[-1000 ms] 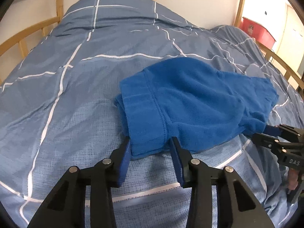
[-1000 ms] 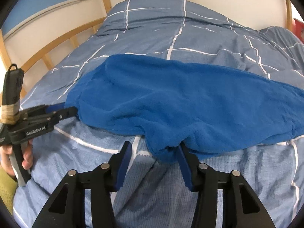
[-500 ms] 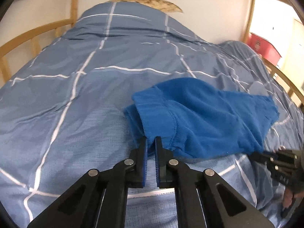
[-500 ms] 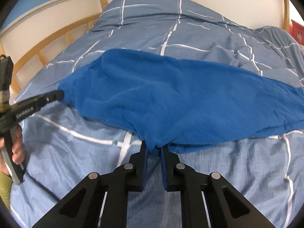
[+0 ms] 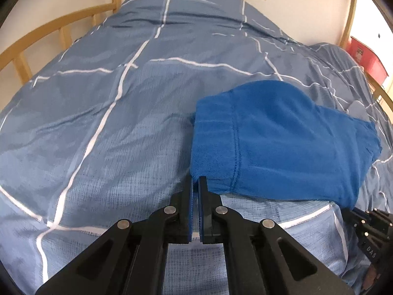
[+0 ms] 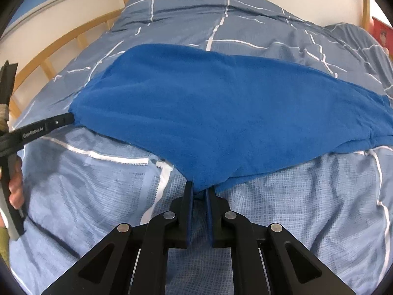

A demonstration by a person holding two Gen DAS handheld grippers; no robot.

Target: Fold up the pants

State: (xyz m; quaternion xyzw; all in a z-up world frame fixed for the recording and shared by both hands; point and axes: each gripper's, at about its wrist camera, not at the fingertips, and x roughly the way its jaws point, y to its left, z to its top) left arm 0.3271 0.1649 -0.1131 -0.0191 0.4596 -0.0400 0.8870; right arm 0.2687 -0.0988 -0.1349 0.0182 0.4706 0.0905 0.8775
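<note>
Blue pants [image 6: 221, 113] lie flat across the duvet [image 5: 98, 123] on the bed; left gripper [image 5: 195, 184] has its jaws clamped on the waistband corner, right gripper [image 6: 199, 193] has its jaws pinched on a fold of the near edge. Both bites look shallow, so the fleece may slip free on lifting. The right pinch sits low and may catch the duvet, dragging it along.

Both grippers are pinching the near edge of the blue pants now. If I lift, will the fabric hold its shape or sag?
The blue pants look like soft fleece draped over the duvet, so they will likely sag between the left gripper and right gripper. The stitched waistband looks thicker and may hang straighter. The fuzzy surface probably won't slip.
</note>
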